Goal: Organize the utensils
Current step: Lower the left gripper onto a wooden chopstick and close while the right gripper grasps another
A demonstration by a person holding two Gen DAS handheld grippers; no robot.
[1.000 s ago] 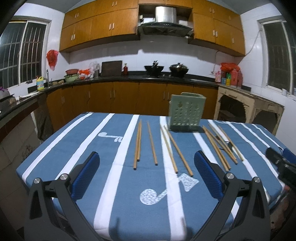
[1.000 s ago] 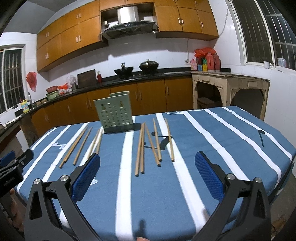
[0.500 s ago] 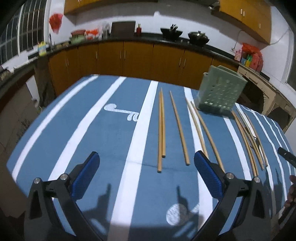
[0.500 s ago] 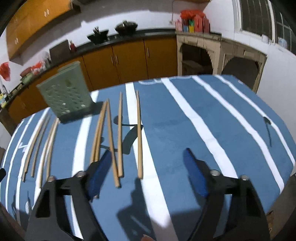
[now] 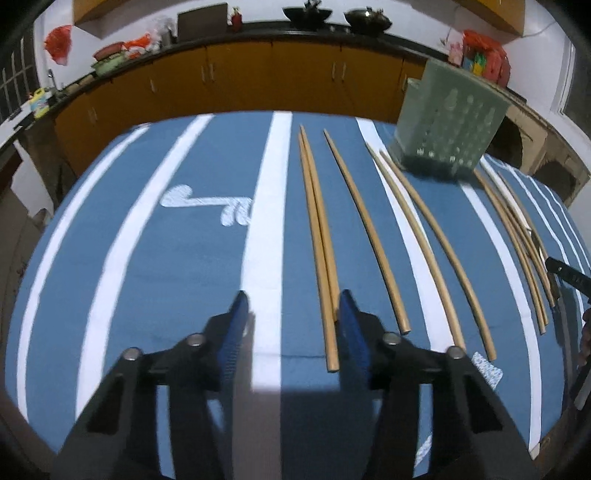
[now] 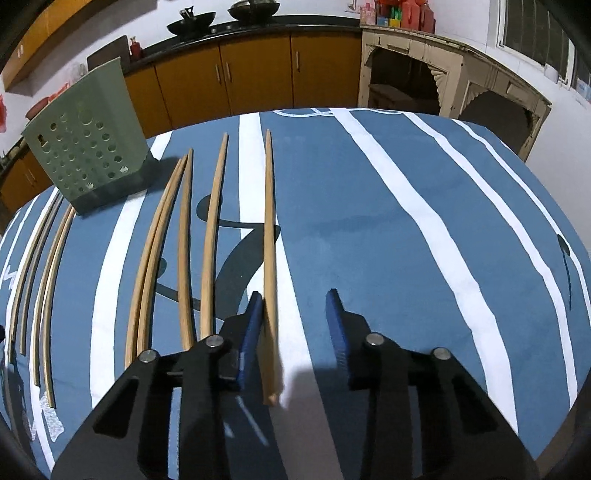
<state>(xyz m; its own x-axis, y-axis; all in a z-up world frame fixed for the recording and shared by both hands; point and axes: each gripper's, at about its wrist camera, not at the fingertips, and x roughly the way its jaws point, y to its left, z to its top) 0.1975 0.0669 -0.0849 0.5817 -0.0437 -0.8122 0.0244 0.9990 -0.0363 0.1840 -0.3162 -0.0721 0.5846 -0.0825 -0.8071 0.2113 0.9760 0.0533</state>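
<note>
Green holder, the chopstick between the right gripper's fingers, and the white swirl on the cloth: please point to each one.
green holder [image 6: 88, 147]: right wrist view, on its holed front wall.
chopstick [image 6: 269, 236]: right wrist view, on the middle of its shaft.
white swirl [image 5: 207, 206]: left wrist view, on its horizontal stroke.

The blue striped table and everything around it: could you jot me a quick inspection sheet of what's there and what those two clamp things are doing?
Surface: striped blue tablecloth covering the table, flat.
Job's things: wooden chopsticks lying loose in rough rows; green perforated holder standing upright at the far side, no utensils seen in it.
Clutter: nothing seen on the table besides these.
Grippers: left gripper jaws closing, a pair of chopsticks between them beside its right pad. Right gripper jaws closing, one chopstick between them against its left pad, the other pad apart.
Cables: nothing seen.
Surroundings: kitchen with brown cabinets, two woks on the counter, barred windows.
</note>
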